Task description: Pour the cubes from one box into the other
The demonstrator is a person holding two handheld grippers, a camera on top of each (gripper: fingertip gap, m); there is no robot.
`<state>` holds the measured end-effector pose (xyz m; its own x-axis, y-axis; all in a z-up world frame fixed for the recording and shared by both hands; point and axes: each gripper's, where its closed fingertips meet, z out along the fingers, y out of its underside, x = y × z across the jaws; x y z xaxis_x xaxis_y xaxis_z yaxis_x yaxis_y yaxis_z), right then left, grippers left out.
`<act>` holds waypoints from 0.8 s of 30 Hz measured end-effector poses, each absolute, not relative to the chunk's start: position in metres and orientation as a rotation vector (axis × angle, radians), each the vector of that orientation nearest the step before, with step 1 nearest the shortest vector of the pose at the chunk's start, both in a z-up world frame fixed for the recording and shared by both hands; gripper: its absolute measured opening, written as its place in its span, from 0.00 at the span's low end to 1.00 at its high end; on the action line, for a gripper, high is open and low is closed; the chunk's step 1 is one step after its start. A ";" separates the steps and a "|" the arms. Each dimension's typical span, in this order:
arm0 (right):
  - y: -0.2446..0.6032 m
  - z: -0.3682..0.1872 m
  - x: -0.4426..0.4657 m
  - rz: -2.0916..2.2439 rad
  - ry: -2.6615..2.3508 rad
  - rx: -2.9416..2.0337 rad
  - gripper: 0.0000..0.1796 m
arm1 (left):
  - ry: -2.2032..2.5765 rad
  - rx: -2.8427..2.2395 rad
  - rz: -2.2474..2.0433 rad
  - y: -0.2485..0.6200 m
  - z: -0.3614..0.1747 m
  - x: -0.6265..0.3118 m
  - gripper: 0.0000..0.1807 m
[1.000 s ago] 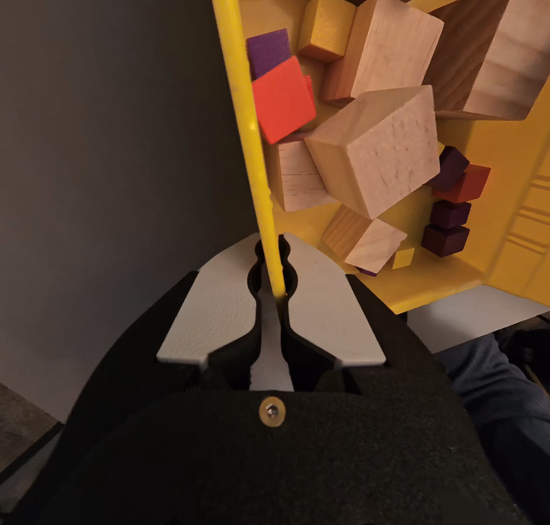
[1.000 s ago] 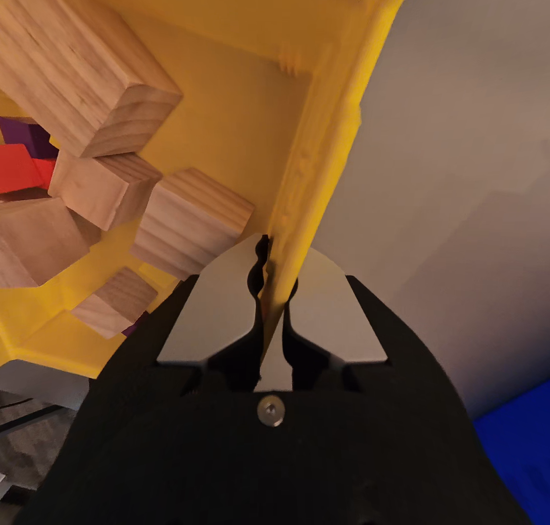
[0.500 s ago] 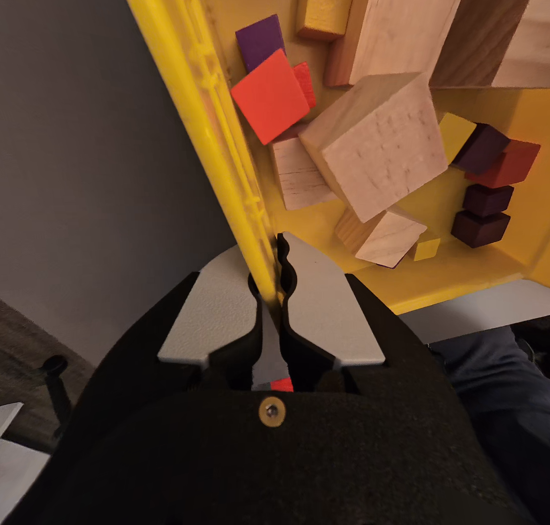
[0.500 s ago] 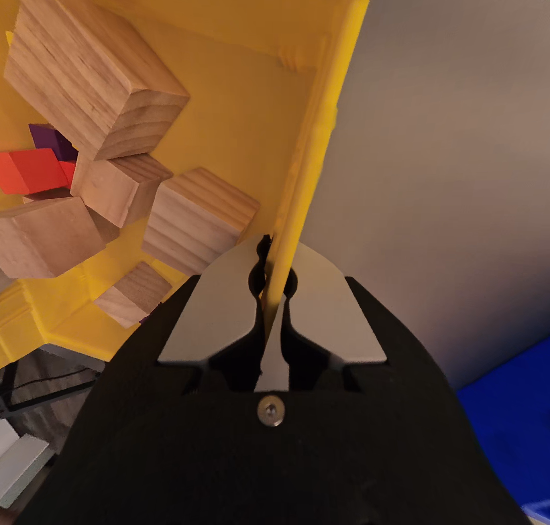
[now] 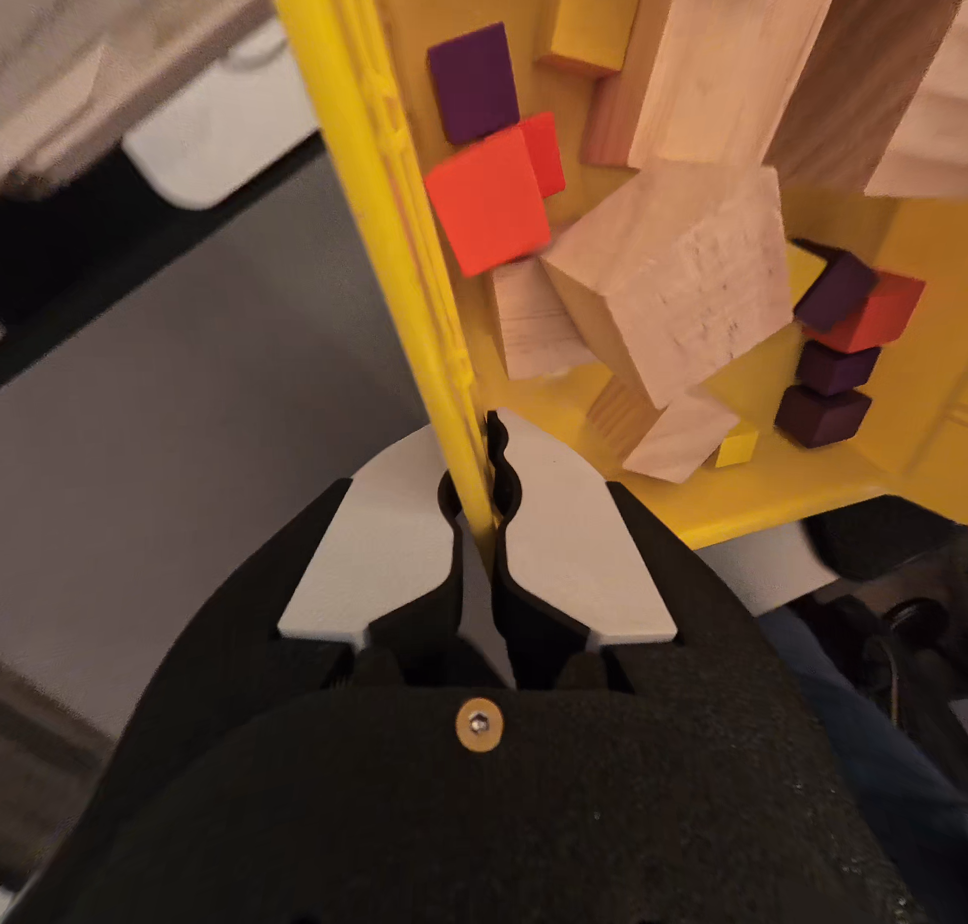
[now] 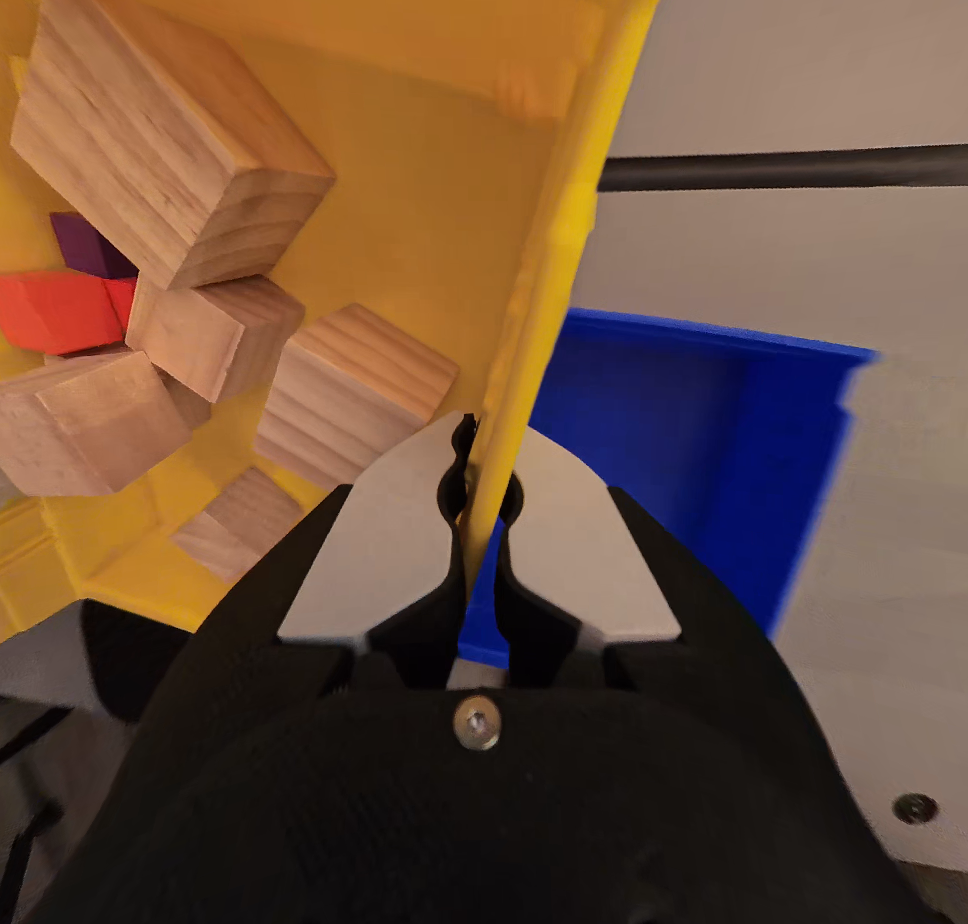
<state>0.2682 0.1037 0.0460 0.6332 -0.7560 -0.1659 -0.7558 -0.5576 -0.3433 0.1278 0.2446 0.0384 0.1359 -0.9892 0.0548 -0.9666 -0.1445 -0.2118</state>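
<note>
My left gripper (image 5: 479,459) is shut on the left wall of a yellow box (image 5: 366,113). My right gripper (image 6: 487,459) is shut on the right wall of the same yellow box (image 6: 565,218). The box is lifted and holds several cubes: large plain wooden cubes (image 5: 675,291) (image 6: 157,129), an orange cube (image 5: 487,207) (image 6: 52,312), purple cubes (image 5: 471,82) (image 6: 84,244) and small yellow ones (image 5: 736,446). An empty blue box (image 6: 681,453) sits on the table below and right of the yellow box in the right wrist view.
The grey table top (image 5: 183,401) (image 6: 785,270) lies below. A white object (image 5: 220,129) rests at the far left edge. A dark bar (image 6: 785,168) runs behind the table. A person's blue trouser leg (image 5: 864,742) shows at lower right.
Both grippers carried the yellow box onward; the blue box has come fully into the right wrist view, and the table's far edge with a white object into the left. The cubes shifted slightly.
</note>
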 end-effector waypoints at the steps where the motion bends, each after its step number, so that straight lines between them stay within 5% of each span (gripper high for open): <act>1: 0.084 0.050 0.282 -0.038 1.225 -2.446 0.03 | 1.965 -2.240 -0.324 0.230 0.040 0.147 0.03; 11: -0.057 0.058 0.366 -0.239 1.361 -2.274 0.03 | 2.107 -2.024 -0.460 0.113 0.030 0.259 0.03; 24: -0.090 0.101 0.396 -0.565 1.153 -2.008 0.03 | 1.903 -1.694 -0.671 0.086 0.049 0.303 0.03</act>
